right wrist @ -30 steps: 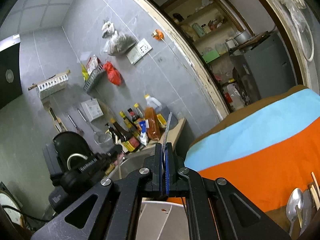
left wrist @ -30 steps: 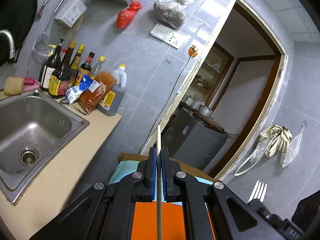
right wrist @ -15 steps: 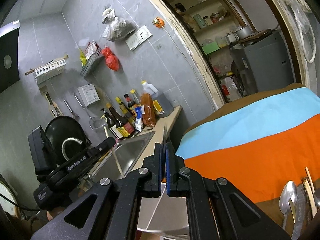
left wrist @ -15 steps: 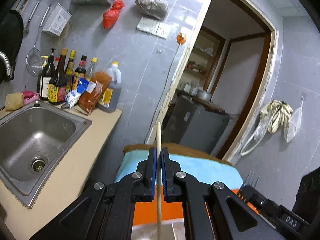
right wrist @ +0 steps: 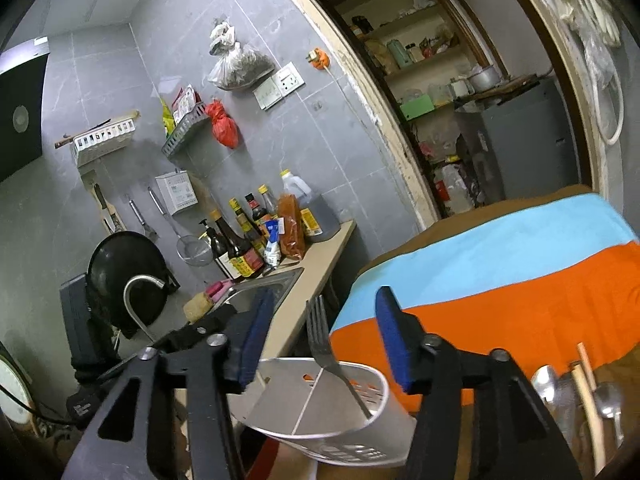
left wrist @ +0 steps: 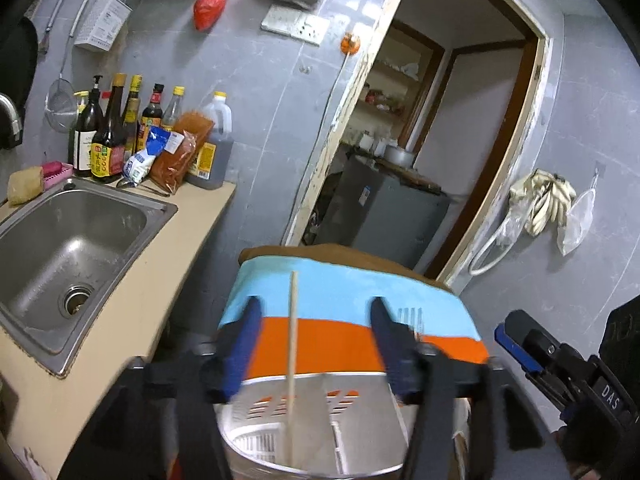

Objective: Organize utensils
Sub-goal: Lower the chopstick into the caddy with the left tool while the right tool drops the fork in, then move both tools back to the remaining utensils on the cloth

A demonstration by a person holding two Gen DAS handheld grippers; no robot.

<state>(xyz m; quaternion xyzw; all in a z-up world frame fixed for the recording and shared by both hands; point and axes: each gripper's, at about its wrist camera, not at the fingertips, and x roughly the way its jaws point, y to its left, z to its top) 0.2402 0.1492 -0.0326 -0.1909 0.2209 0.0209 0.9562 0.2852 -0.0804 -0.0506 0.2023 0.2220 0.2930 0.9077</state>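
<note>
Over white caddy [right wrist: 320,432] your grippers' jaws just opened: left gripper [left wrist: 316,344] apart, chopstick [left wrist: 293,360] dropped in; right gripper [right wrist: 320,340] apart, fork [right wrist: 320,340] leaning inside. Spoons [right wrist: 608,396], sticks at cloth's right edge remain.

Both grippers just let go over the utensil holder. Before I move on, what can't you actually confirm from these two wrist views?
- Left wrist: the chopstick foot is cut off by the bottom edge; the left gripper is motion-blurred, jaws just opened.
- Right wrist: the fork handle end sinks behind the white holder rim; the right gripper jaws just opened, clear of it.
- Right wrist: the spoons at the lower right run off the frame.
</note>
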